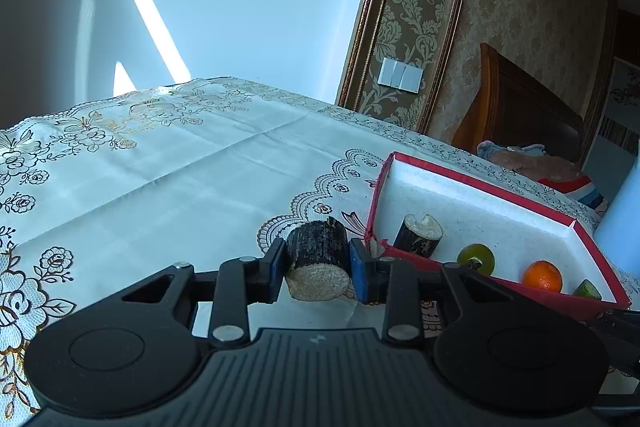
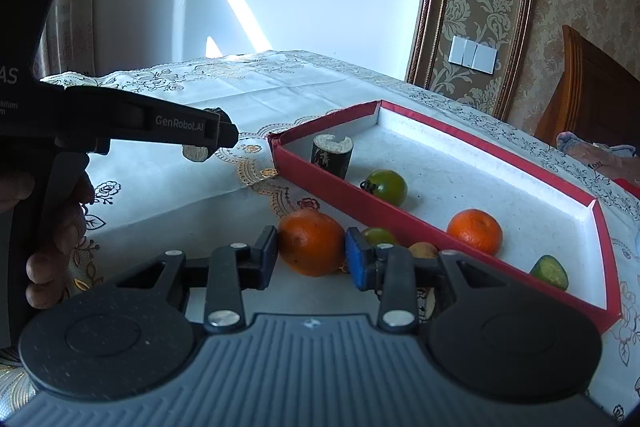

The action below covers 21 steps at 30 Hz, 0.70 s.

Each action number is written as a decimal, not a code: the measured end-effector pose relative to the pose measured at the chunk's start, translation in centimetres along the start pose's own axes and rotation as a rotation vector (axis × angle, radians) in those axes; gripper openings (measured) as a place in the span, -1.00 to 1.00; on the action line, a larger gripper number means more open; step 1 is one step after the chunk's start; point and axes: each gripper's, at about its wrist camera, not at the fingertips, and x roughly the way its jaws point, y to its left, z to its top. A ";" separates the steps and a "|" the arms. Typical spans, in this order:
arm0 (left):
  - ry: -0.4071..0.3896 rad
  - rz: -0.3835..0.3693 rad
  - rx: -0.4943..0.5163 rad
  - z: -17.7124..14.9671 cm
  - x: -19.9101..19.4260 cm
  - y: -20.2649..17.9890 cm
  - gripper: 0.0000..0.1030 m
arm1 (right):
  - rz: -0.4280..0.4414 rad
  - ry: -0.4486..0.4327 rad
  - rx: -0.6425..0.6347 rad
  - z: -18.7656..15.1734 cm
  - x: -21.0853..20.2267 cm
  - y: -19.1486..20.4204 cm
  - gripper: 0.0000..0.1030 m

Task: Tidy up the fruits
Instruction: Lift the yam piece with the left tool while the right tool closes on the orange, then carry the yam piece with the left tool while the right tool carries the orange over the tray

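My left gripper (image 1: pixel 317 269) is shut on a dark sugarcane piece (image 1: pixel 318 261) and holds it above the tablecloth, just left of the red box (image 1: pixel 472 183). The box holds another sugarcane piece (image 1: pixel 418 235), a green tomato (image 1: pixel 476 258), an orange (image 1: pixel 542 275) and a green fruit piece (image 1: pixel 587 290). In the right wrist view my right gripper (image 2: pixel 311 255) is shut on an orange (image 2: pixel 310 242) in front of the red box (image 2: pixel 352 191). The left gripper (image 2: pixel 200 135) shows at the left, holding its sugarcane piece (image 2: pixel 195 152).
A green tomato (image 2: pixel 378 235) and a brownish fruit (image 2: pixel 423 250) lie on the floral tablecloth (image 2: pixel 168 167) before the box's near wall. A wooden headboard (image 1: pixel 520 107) and cloth bundle (image 1: pixel 532 163) stand beyond the table's right edge.
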 end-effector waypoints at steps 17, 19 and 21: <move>-0.053 -0.133 0.171 0.6 -1.6 -7.6 -0.37 | -0.270 -0.176 0.175 -0.3 -6.2 -4.7 -0.34; -0.049 -0.138 0.187 0.5 -1.2 -8.7 -0.37 | -0.299 -0.183 0.194 -0.5 -6.5 -5.6 -0.34; -0.034 -0.153 0.204 0.4 -0.6 -9.7 -0.37 | -0.323 -0.184 0.214 -0.8 -6.8 -6.5 -0.34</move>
